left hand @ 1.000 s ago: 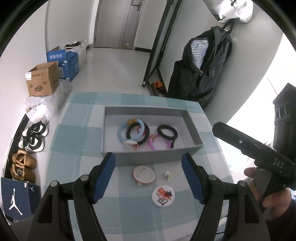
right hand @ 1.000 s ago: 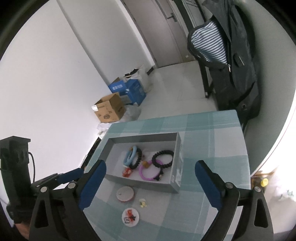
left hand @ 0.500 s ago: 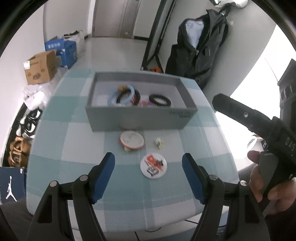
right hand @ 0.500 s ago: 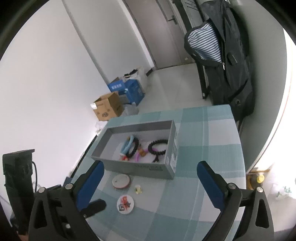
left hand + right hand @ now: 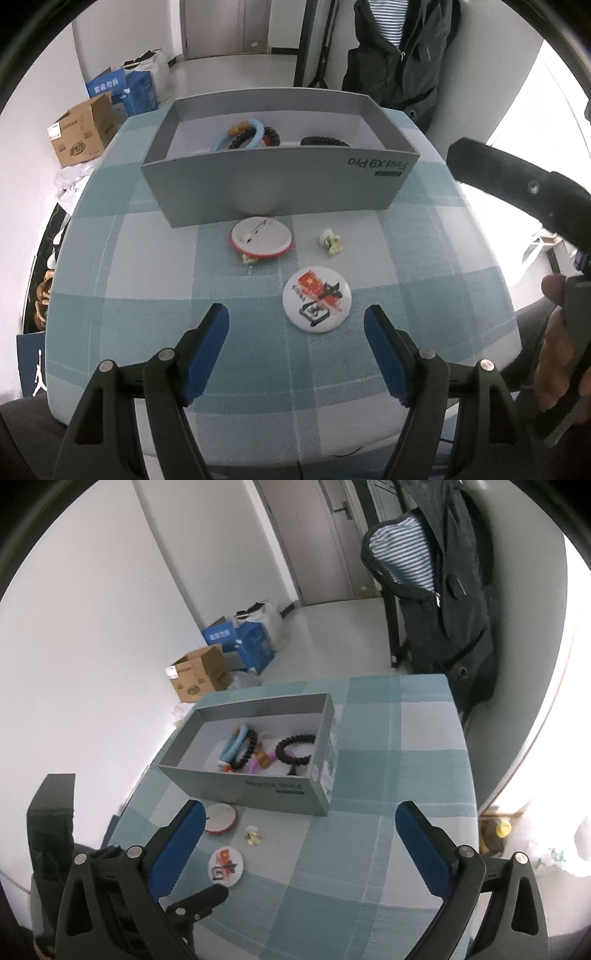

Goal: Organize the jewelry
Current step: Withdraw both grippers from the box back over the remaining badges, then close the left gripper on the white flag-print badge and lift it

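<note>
A grey box stands on the checked tablecloth and holds a light blue bangle, dark beaded bracelets and a pink one. In front of it lie a face-down white badge with a red rim, a small pale yellow trinket and a badge with a red flag print. My left gripper hangs open just above the flag badge, which shows between its blue pads without touching them. My right gripper stands wide open over the cloth, right of the badges, with nothing in it.
The table's near edge runs just under my left gripper. A dark jacket hangs on a rack behind the table. Cardboard boxes and shoes sit on the floor at the left. A hand holds the right gripper's handle.
My left gripper has pulled back from the box and sunk, so the badges now lie between its fingers. The right gripper's jaws have spread a little wider and it has tipped down slightly.
</note>
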